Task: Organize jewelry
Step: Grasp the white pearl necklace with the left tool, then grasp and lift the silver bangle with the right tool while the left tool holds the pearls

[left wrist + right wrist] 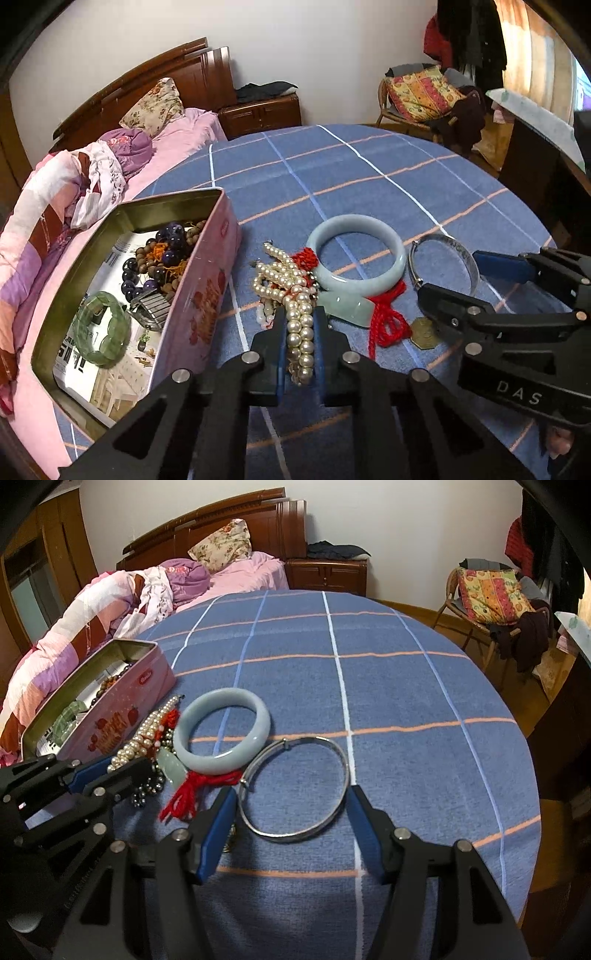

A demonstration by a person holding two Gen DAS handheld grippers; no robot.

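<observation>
Between the left hand-held gripper's [300, 317] clenched fingers lies the pearl strand [301, 332]; right one [291, 794] released.

- Left tongs [300, 325], black linkage arms with blue-lined fingers, reach forward low over the desk; the two blue pads [281, 354] are drawn close together, clamped on a strand of cream pearl beads [301, 332] that runs between them.
- From the right wrist view the left tongs [110, 771] come in from the left edge, tips angled toward the middle.
- Right tongs [291, 801] are spread wide, one blue finger [218, 834] on each side, tips down near the desk surface, nothing gripped between them.
- In the left wrist view the right tongs [454, 273] enter from the right edge, with white "DAS" lettering on the black body.
</observation>
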